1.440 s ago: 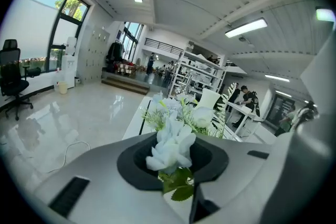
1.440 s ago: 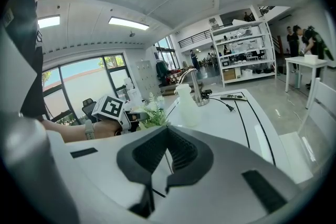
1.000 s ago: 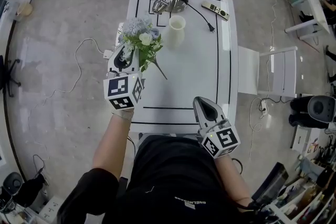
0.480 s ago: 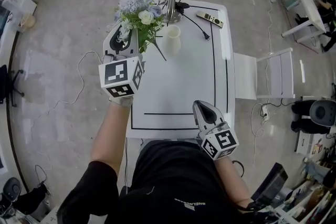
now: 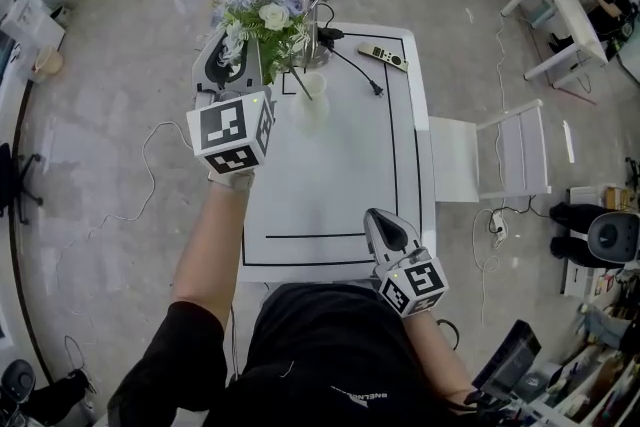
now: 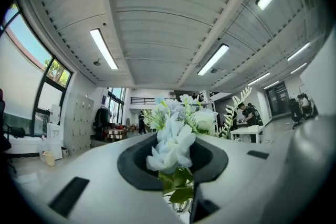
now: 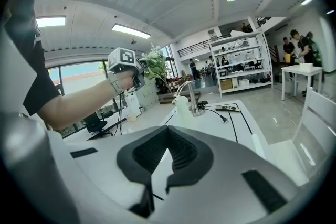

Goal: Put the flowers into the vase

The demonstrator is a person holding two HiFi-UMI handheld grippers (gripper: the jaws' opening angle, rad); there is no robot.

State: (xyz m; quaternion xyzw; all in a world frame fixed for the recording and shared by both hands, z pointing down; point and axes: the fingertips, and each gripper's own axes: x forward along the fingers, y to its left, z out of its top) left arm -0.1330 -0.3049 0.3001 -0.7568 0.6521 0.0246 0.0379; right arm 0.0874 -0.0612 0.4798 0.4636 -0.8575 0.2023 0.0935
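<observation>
My left gripper (image 5: 240,65) is shut on the stems of a bouquet of white and pale blue flowers (image 5: 262,13), held high in the air. The dark stem end (image 5: 300,85) hangs just above the white vase (image 5: 311,105) standing on the white table (image 5: 350,165). In the left gripper view the flowers (image 6: 176,139) fill the gap between the jaws. My right gripper (image 5: 386,221) hovers at the table's near edge, its jaws shut with nothing between them. The right gripper view shows the left gripper (image 7: 126,63), the flowers (image 7: 156,63) and the vase (image 7: 181,105) far ahead.
A metal stand (image 5: 316,15) with a black cable (image 5: 352,70) and a remote (image 5: 382,57) sit at the table's far end. A white chair (image 5: 495,155) stands to the table's right. Cables lie on the floor at left. People stand far off at another table.
My left gripper has lifted the bouquet higher and carried it toward the table's far end, bringing the stem end over the vase. The right gripper has hardly moved.
</observation>
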